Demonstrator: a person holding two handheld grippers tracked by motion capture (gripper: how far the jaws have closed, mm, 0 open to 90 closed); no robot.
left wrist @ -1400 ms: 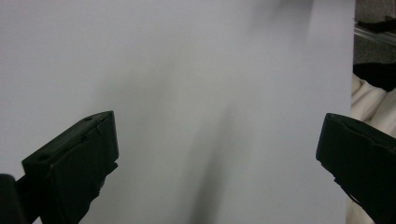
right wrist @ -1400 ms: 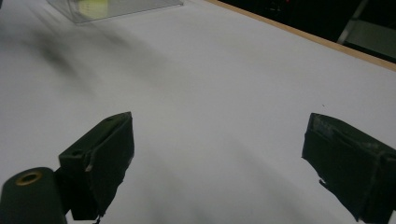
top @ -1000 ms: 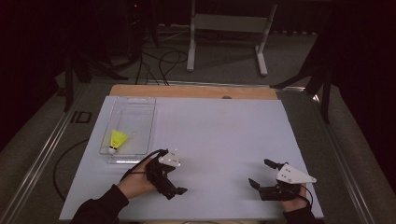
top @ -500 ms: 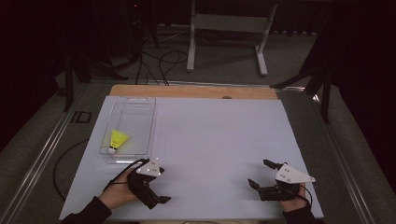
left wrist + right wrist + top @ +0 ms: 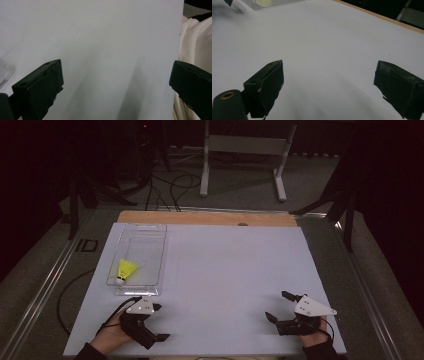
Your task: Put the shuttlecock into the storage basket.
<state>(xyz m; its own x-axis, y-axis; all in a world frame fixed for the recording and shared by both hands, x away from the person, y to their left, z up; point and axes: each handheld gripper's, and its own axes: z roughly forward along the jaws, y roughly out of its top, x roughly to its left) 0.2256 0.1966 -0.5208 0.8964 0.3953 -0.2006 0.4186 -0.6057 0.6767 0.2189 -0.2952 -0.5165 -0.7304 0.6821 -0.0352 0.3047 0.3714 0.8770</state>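
From the high view we look forward and down over the whole white table [image 5: 225, 270]. Each gripper view rides close above that sheet, looking along its own spread jaws. The right gripper view also catches the clear tray [image 5: 269, 3] far ahead, which the high view shares.

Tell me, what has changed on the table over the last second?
The left gripper drew back from just below the clear box toward the person's edge of the table and swung round, so its open jaws now point to the right. It took hold of nothing. The right gripper stayed near the right front corner, open. The yellow shuttlecock still lies in the box.
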